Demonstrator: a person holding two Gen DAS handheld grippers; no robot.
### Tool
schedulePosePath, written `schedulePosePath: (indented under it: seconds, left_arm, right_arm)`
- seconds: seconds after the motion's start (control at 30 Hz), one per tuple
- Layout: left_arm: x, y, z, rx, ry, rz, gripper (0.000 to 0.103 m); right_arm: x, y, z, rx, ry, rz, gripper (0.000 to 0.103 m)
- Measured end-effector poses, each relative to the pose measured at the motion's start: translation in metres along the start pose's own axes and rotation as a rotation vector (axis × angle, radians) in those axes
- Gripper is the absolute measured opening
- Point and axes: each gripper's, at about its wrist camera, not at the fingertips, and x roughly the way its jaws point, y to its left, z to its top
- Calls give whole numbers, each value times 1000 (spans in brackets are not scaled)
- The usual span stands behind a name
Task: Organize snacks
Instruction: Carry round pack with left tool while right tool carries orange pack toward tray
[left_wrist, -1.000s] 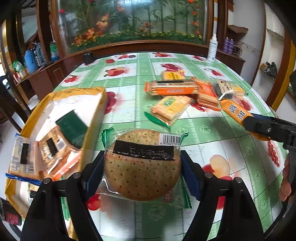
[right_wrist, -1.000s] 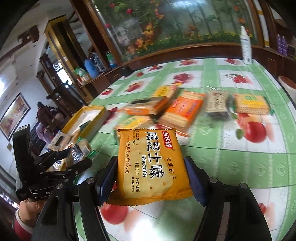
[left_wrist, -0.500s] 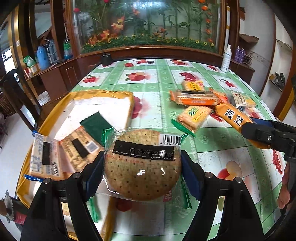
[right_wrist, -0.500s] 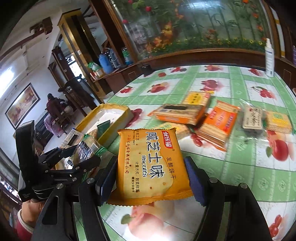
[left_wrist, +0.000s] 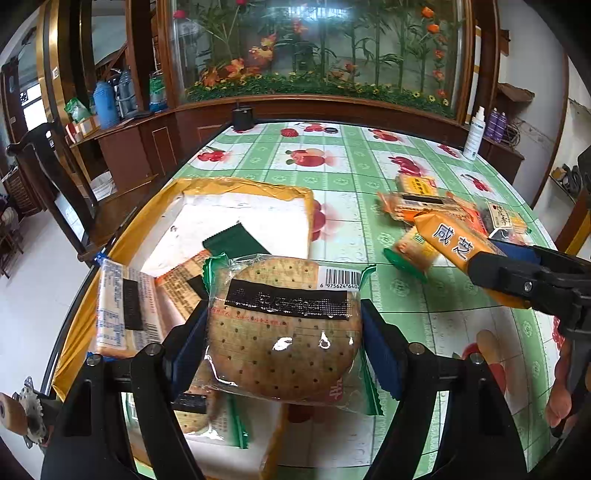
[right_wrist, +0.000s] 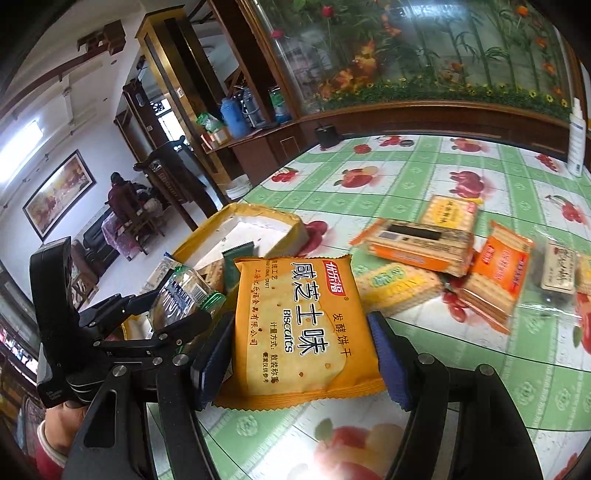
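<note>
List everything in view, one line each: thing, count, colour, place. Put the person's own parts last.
round cracker pack: 1, brown in clear-green wrap, held above the box's near end.
yellow biscuit pack: 1, orange-yellow, held above the table.
box: 1, yellow rim, white inside, table's left edge.
packs in the box: at least three, white, brown, dark green.
loose snack packs: about six, orange, yellow, clear, on the table right of the box.
table: 1, green-white fruit cloth.
spray bottle: 1, white, table's far right edge.
black cup: 1, far table edge.
left gripper: black, blue pads, clamping the round cracker pack.
right gripper: black, blue pads, clamping the yellow biscuit pack.
</note>
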Motion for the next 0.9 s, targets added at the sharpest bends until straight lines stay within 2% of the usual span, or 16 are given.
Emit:
schedulePosePath:
  seconds: [0.63, 0.9]
  left_arm:
    - [4, 51, 9, -77, 0, 43, 78]
    - [18, 75, 32, -103, 28, 126, 78]
  right_arm:
    - [41, 32, 23, -43, 19, 56, 72]
    - [73, 46, 46, -43, 32, 91, 71]
